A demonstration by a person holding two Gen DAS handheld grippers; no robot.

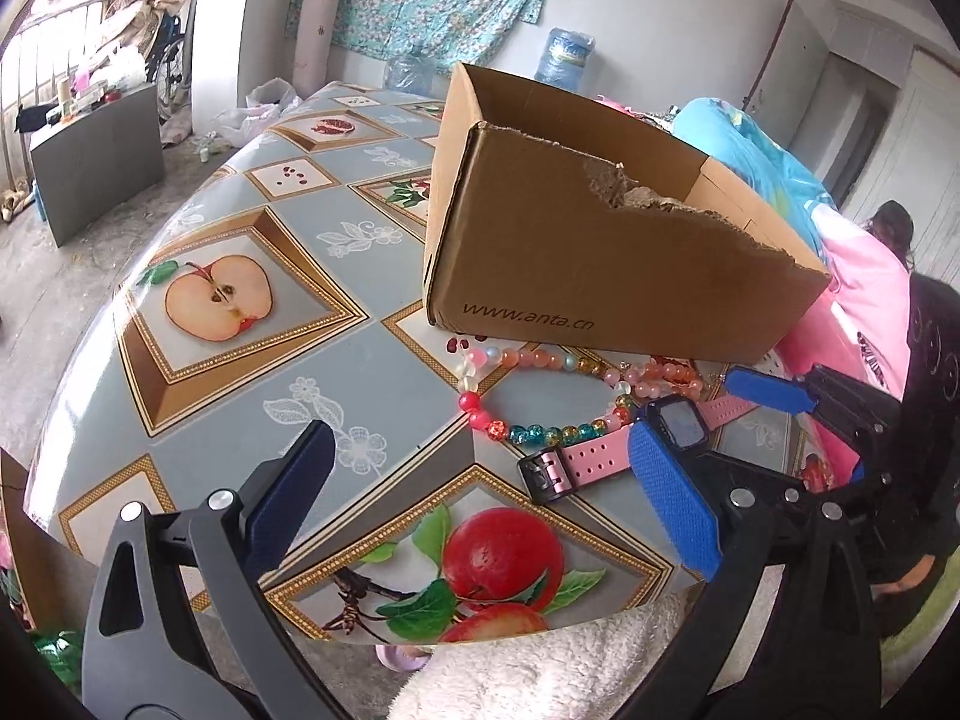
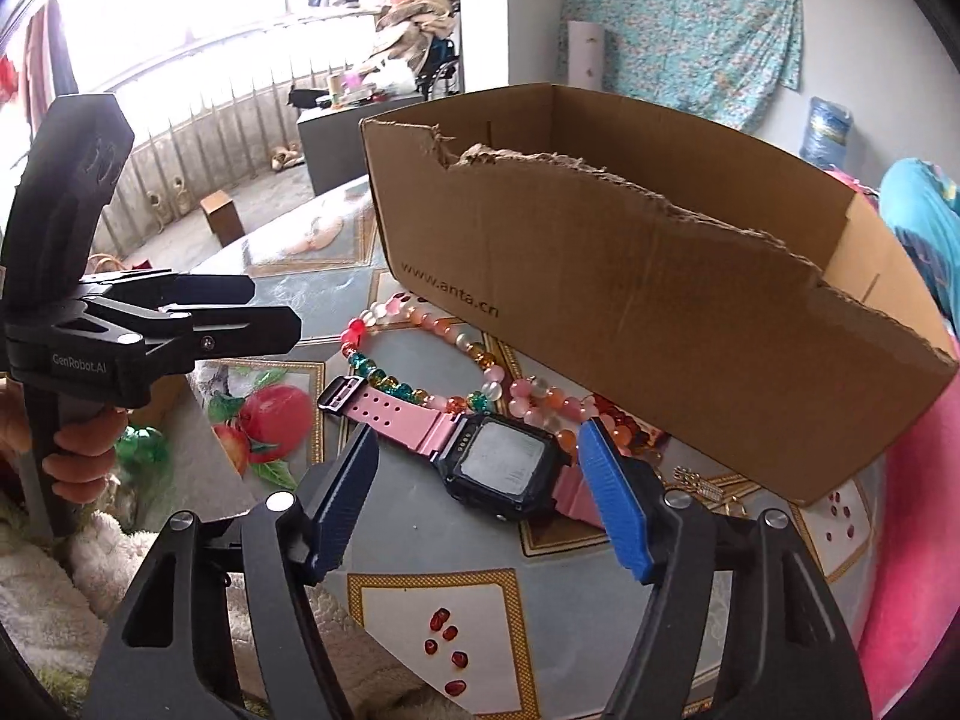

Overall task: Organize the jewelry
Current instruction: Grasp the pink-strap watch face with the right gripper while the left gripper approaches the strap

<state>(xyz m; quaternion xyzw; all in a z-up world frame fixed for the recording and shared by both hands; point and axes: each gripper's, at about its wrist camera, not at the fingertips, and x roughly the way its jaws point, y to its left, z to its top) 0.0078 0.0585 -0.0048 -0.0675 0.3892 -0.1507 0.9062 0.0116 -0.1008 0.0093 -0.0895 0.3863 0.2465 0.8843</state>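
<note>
Right gripper (image 2: 477, 504) fingers apart, straddling pink-strapped black-faced watch (image 2: 501, 471), no grip yet; left gripper (image 1: 480, 492) fingers apart, empty. We judge closing may snag multicoloured bead bracelet (image 2: 420, 384) beside strap.

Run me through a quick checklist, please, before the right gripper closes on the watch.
1. Right gripper open around the watch: ok.
2. Pads not yet pressing the watch: ok.
3. Watch lying flat on the table: ok.
4. Strap clear of the bead necklace: not ok, they overlap.
5. Left gripper open and holding nothing: ok.
6. Space inside the cardboard box: cannot tell.
</note>
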